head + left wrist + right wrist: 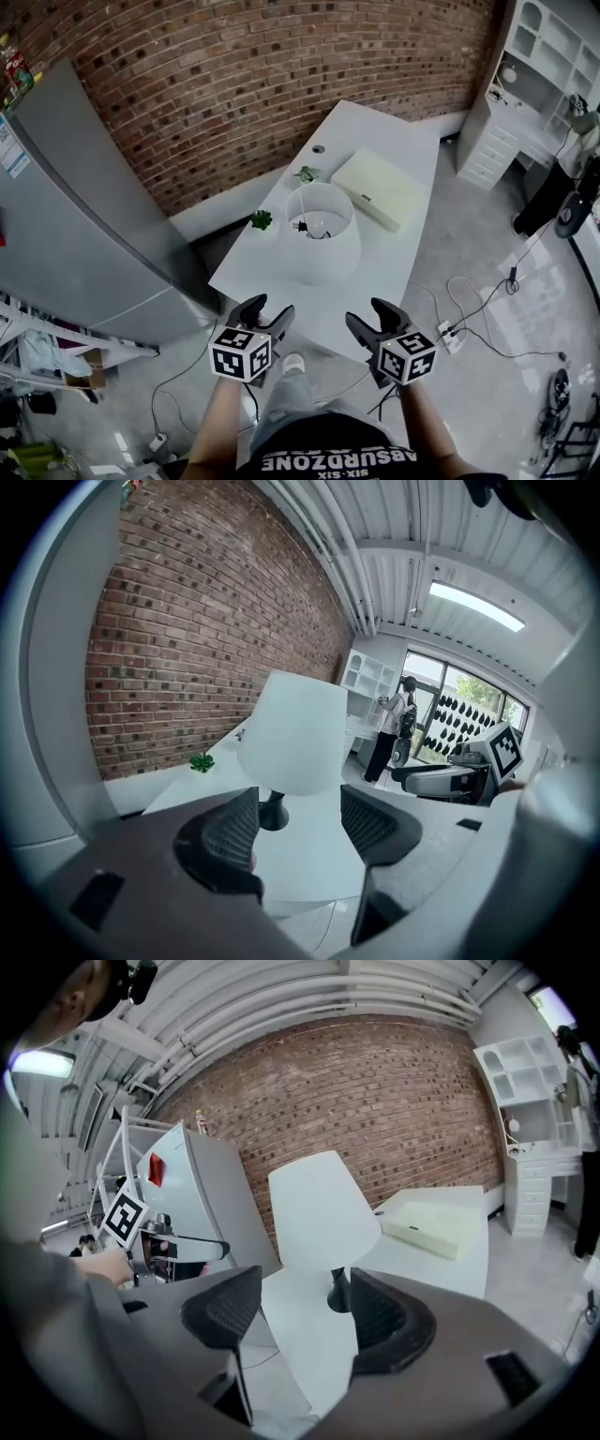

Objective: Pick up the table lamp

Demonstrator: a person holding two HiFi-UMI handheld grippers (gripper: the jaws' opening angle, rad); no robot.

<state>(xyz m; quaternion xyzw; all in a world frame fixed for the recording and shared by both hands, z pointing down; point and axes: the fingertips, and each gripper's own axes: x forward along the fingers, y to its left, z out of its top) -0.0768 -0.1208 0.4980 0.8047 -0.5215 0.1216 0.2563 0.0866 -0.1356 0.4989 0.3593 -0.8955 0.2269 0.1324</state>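
The table lamp (319,234) has a white conical shade and a dark foot, and it stands upright near the front end of a long white table (394,253). Both grippers hover short of the table's near edge, apart from the lamp. My left gripper (269,314) is open and empty. My right gripper (372,317) is also open and empty. In the left gripper view the lamp shade (292,733) rises beyond the left gripper (300,822), with its foot (272,815) showing past the left pad. In the right gripper view the lamp (323,1208) stands ahead of the right gripper (300,1307).
A flat cream box (380,187) lies on the table behind the lamp, and two small green plants (261,219) sit near its left edge. A grey fridge (75,216) stands at the left against the brick wall. Cables and a power strip (448,333) lie on the floor at the right. A person (389,728) stands far off.
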